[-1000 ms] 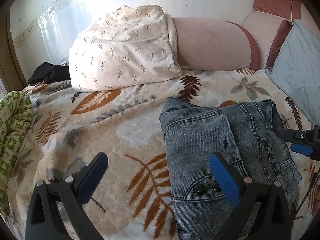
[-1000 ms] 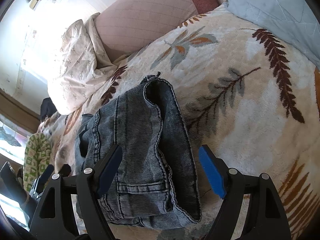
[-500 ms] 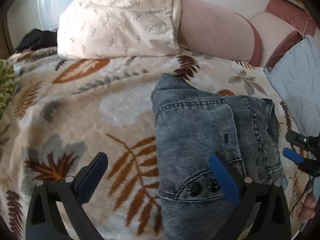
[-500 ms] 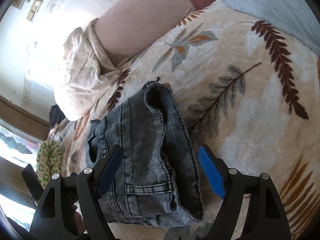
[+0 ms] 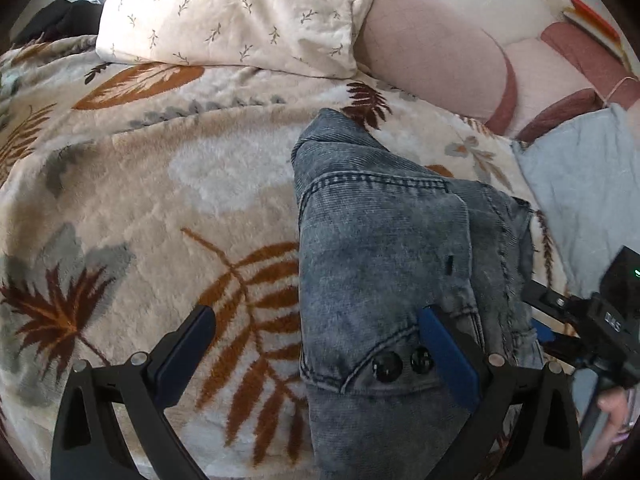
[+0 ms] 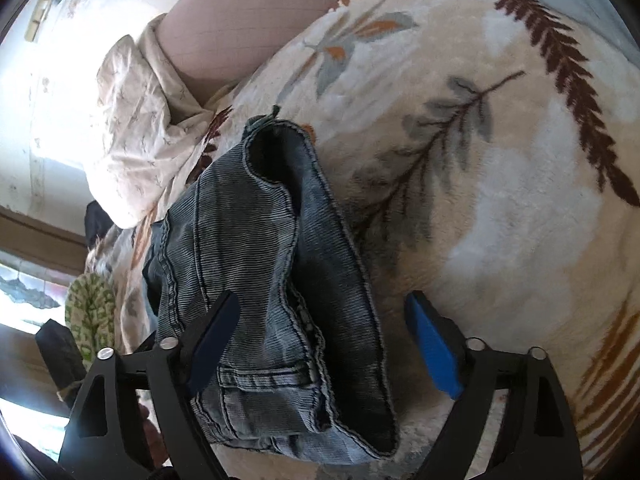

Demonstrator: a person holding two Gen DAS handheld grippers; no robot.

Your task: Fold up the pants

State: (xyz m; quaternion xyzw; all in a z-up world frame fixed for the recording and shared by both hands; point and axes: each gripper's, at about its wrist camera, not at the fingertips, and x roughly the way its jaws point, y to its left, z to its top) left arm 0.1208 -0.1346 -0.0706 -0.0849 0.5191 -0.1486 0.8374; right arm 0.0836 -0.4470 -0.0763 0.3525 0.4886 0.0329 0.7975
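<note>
I judge the folding nearly done: my left tongs (image 5: 316,348) hang open over the near left edge of the pants (image 5: 384,264), one pad above the blanket (image 5: 160,208) and one above the denim, gripping nothing. My right tongs (image 6: 320,338) have just been opening and stand wide astride the bundle's right end, pads not pressing it. The pants are grey-blue washed denim, a thick, slightly uneven packet with two dark buttons, lying on the bed; next I should press and square it.

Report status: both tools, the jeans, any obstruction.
Left tool open, over jeans edge. Right tool open, jaws just widened, straddling jeans, no grip. Jeans folded on blanket. Nothing in the way.
</note>
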